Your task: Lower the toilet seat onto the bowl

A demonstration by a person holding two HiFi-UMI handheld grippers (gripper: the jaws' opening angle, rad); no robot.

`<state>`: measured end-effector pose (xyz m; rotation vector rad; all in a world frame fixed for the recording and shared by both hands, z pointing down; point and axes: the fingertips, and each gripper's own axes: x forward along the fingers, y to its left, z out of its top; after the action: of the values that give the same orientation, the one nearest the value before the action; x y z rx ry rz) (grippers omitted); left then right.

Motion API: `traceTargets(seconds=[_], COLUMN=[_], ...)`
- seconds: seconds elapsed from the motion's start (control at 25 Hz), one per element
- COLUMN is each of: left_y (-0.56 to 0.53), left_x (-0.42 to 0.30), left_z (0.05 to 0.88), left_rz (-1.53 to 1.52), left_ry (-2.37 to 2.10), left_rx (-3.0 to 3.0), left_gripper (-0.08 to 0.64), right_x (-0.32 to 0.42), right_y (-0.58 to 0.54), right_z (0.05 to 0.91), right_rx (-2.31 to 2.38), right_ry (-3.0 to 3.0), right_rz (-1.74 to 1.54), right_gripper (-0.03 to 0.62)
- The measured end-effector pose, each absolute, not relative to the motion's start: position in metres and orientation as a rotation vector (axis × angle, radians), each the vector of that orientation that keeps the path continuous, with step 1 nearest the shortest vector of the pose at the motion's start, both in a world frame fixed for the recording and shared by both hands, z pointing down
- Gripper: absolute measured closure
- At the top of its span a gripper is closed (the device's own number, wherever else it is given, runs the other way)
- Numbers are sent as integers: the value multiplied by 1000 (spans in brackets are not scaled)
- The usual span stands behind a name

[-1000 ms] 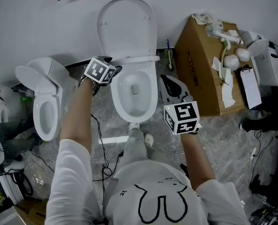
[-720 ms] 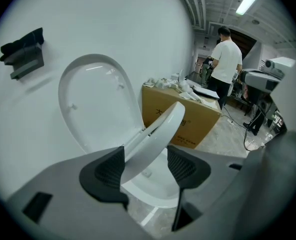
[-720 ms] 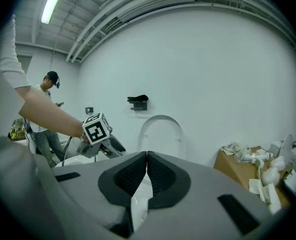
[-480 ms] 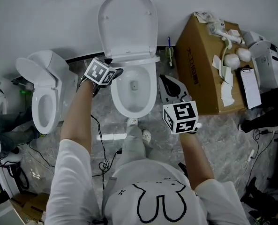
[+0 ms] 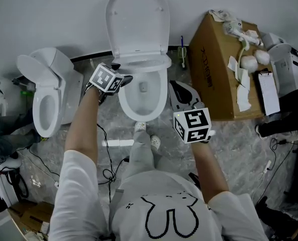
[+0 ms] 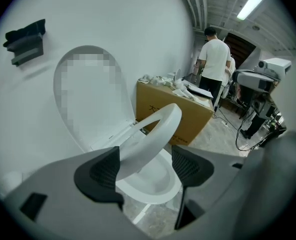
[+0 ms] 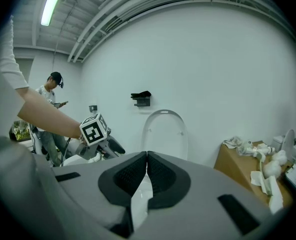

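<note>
Glossy white toilet seat [image 6: 150,144], seemingly plastic

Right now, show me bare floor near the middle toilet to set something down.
Free: the floor in front of the cardboard box. Crowded: the box top holds paper scraps, and cables trail over the floor left of the person's legs.

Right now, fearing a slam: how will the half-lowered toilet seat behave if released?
The toilet seat looks rigid and hinged, so it should swing, not flex. It hangs tilted above the bowl between the left gripper's jaws, which have just been opening; released, it would probably drop. Its glossy surface may slip.
</note>
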<state>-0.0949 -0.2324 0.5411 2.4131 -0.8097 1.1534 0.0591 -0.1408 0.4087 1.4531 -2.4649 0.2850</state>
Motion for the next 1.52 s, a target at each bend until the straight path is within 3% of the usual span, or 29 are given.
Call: traceTargets(seconds=[1.52], left_y=[-142], left_x=[-98], left_z=[626], left_rz=[1129], left_ry=[-569], left_rx=[2273], left_gripper=[232], right_x=[39], right_y=[-118], right_z=[475], right_rx=[1399], right_ry=[-2423], right_rz=[441], right_gripper=[563])
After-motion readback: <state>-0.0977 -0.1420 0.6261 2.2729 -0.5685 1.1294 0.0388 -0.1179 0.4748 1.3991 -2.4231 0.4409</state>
